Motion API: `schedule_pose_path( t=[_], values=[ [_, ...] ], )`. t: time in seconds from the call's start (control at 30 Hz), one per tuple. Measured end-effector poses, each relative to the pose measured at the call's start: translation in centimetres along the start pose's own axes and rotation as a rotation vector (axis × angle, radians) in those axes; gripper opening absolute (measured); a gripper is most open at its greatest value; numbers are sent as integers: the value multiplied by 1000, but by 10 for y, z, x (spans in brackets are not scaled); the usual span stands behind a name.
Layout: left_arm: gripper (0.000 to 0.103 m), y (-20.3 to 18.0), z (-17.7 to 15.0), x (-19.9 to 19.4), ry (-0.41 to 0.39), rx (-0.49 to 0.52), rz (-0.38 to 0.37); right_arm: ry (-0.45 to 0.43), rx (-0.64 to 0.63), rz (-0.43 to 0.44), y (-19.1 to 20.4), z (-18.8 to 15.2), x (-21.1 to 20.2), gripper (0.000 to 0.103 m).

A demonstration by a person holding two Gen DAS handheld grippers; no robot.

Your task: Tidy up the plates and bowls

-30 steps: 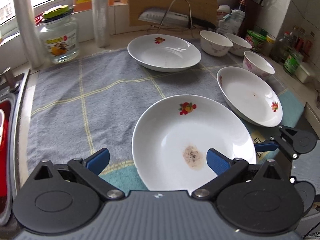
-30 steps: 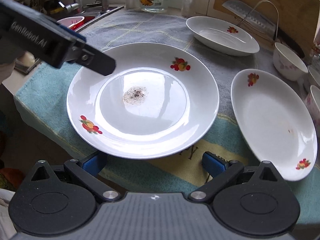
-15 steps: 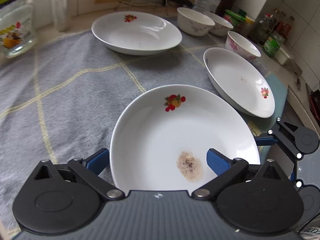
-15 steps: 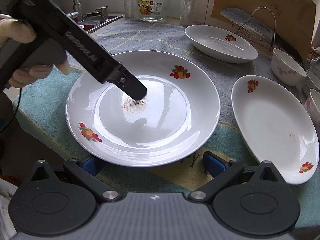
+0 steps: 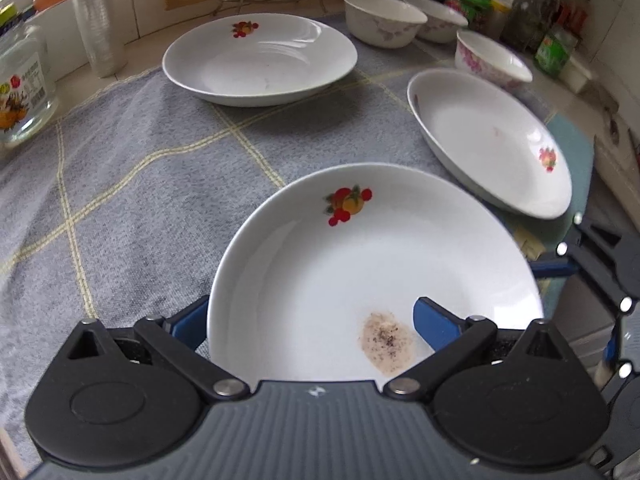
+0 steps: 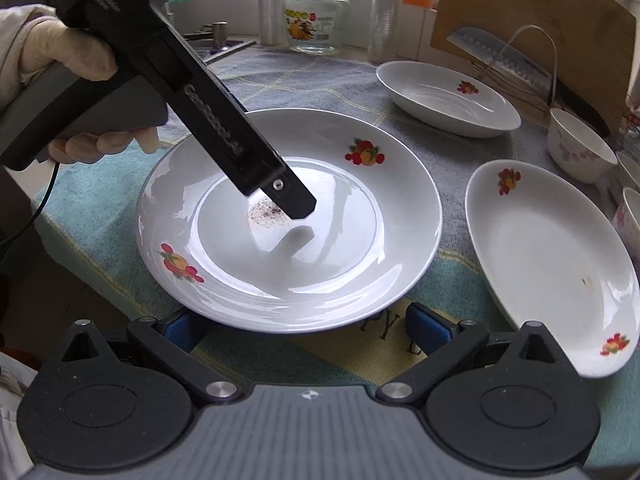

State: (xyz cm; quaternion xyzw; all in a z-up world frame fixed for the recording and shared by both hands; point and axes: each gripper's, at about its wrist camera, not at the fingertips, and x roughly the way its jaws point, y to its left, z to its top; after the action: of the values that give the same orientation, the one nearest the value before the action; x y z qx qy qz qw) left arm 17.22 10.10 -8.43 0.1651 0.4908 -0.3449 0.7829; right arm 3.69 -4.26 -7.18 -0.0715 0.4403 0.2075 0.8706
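Observation:
A white plate with fruit prints and a brown stain (image 5: 360,264) (image 6: 344,232) lies on the towel near its front edge. My left gripper (image 5: 316,320) is open, one finger (image 5: 434,322) over the plate's inside and the other (image 5: 190,322) outside its rim; its body (image 6: 208,120) reaches over the plate in the right wrist view. My right gripper (image 6: 308,330) is open and empty at the plate's near rim. A second plate (image 5: 492,140) (image 6: 560,264) lies to the right, a third (image 5: 260,60) (image 6: 448,98) at the back. Bowls (image 5: 384,18) (image 6: 580,152) stand at the back right.
A grey checked towel (image 5: 132,168) covers the counter. A glass jar (image 5: 20,88) and a plastic roll (image 5: 96,20) stand at the back left. A knife on a wire rack (image 6: 508,60) and a cutting board stand behind. Bottles (image 5: 556,28) crowd the far right. A sink lies left.
My left gripper has moved forward and right, so that its fingers now straddle the stained plate's rim. My right gripper has edged closer to the same plate.

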Motion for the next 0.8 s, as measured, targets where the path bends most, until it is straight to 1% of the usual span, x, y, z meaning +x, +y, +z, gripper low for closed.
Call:
schedule_pose_path(
  t=[0.03,0.13,0.27,0.43,0.63,0.8],
  values=[
    [103,-3,1,1,2,14,11,-5,-11,7,-1,-1,0,103],
    [103,-2,-1,1,-12,-20,25,-21,-27,20,-2,-2,0,103],
    [103,-2,-2,2,-17,-34,35,-40,-34,28,-5,-5,0,103],
    [103,-1,3,5,10,-26,33,-61,-35,30,-5,-6,1,103],
    [102,0,8,7,29,15,17,-77,-46,28,-3,-7,2,103],
    [101,0,10,7,34,67,-4,-72,-69,43,-4,-5,3,103]
  ],
)
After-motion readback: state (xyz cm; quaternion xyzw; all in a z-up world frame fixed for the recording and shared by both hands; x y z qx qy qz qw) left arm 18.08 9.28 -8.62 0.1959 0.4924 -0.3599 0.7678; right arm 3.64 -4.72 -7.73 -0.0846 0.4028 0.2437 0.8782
